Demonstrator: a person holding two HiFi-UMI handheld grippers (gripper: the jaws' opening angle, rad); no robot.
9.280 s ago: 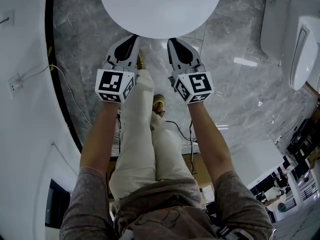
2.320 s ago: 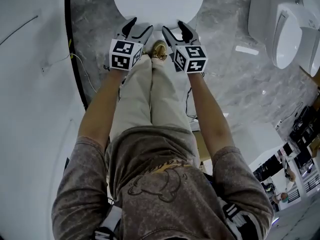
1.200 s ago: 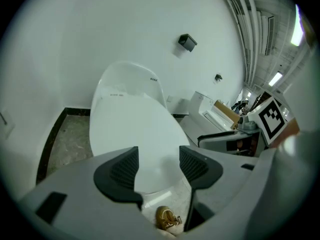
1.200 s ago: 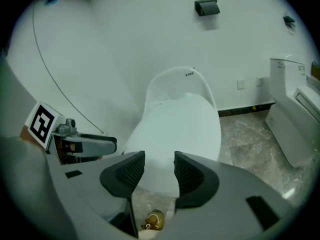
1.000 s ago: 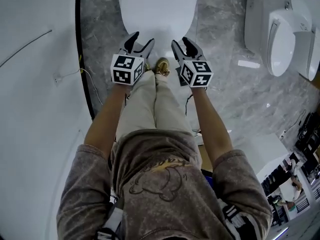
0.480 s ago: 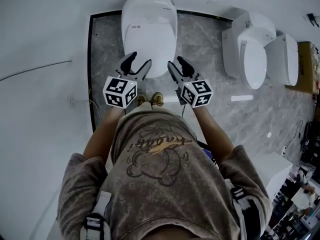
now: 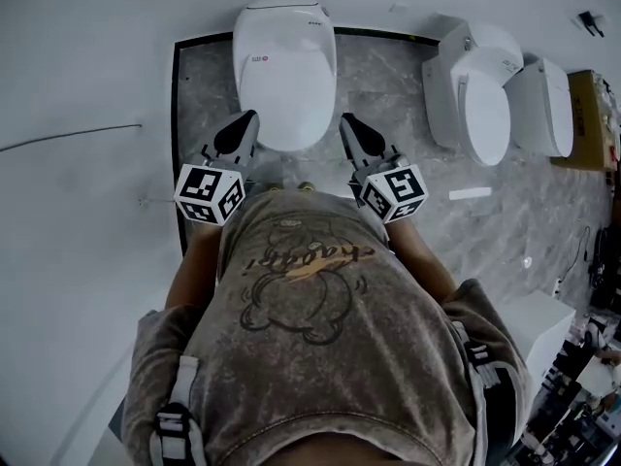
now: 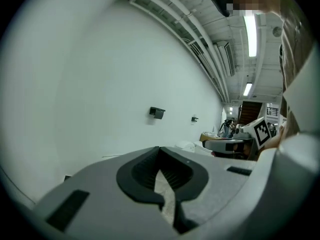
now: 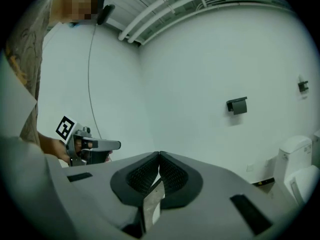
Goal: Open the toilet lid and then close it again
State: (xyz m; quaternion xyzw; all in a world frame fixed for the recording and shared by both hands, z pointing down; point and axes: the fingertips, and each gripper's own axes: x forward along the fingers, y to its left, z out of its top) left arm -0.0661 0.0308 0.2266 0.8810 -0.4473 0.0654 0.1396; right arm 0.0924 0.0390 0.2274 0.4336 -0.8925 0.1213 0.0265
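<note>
The white toilet (image 7: 284, 81) stands at the top of the head view with its lid down flat. My left gripper (image 7: 248, 116) hovers before the bowl's left front, apart from it. My right gripper (image 7: 347, 120) hovers before the right front, also apart. Both pairs of jaws have just closed, with nothing between them. In the left gripper view the left gripper (image 8: 160, 148) points nearly level at a white wall, and the toilet is hidden there. The right gripper (image 9: 159, 153) also faces a wall, jaws shut and empty.
Two more white toilets (image 7: 477, 95) (image 7: 545, 105) stand to the right on the grey marble floor (image 7: 388, 76). A cardboard box (image 7: 594, 115) sits at the far right. A white wall with a thin cable (image 7: 68, 140) fills the left. A paper holder (image 9: 237, 105) hangs on the wall.
Both grippers have risen and their jaws have gone from open to shut. The person now stands more upright, so the toilet looks slightly farther off below.
</note>
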